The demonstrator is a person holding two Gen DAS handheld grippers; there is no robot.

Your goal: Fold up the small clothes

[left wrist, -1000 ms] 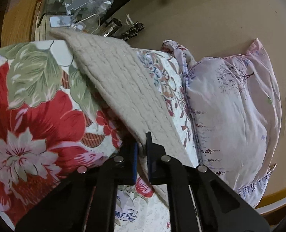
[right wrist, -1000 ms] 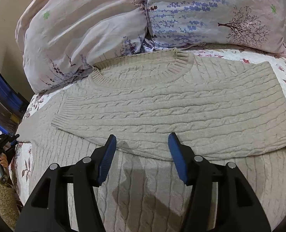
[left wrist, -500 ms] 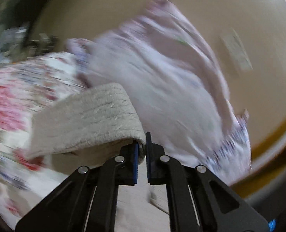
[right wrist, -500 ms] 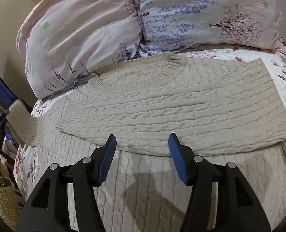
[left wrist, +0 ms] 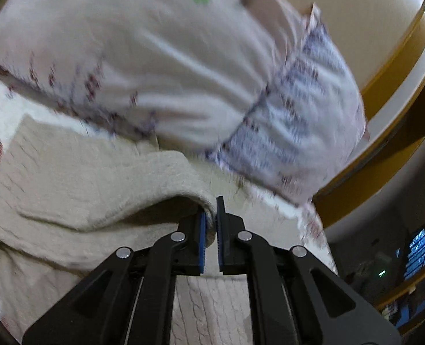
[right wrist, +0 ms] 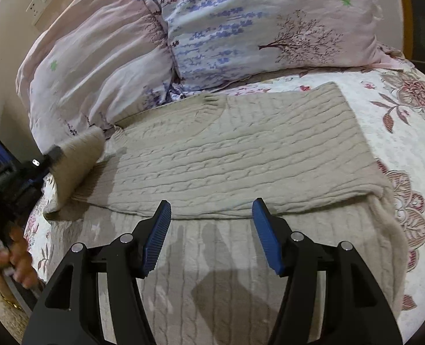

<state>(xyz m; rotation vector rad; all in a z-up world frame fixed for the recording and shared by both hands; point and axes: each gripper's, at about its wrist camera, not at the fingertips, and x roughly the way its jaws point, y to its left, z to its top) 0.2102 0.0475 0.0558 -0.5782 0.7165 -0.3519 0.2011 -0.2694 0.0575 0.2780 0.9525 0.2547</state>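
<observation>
A beige cable-knit sweater (right wrist: 241, 155) lies flat on the bed, with one sleeve folded across its chest. My left gripper (left wrist: 210, 218) is shut on the other sleeve's (left wrist: 103, 189) cuff and holds it lifted above the sweater's left side. It shows in the right wrist view (right wrist: 51, 155) at the far left with the raised sleeve (right wrist: 77, 161). My right gripper (right wrist: 211, 224) is open and empty, hovering over the sweater's lower body.
Two pink and lavender pillows (right wrist: 212, 28) lie against the headboard just behind the sweater. A floral bedspread (right wrist: 408, 120) covers the bed. The person's hand (right wrist: 16, 258) shows at the lower left. A wooden headboard edge (left wrist: 385, 132) shows at the right.
My left gripper has swung the sleeve up off the floral spread and carried it toward the sweater's body and pillows. The right gripper has stayed open and nearly still.
</observation>
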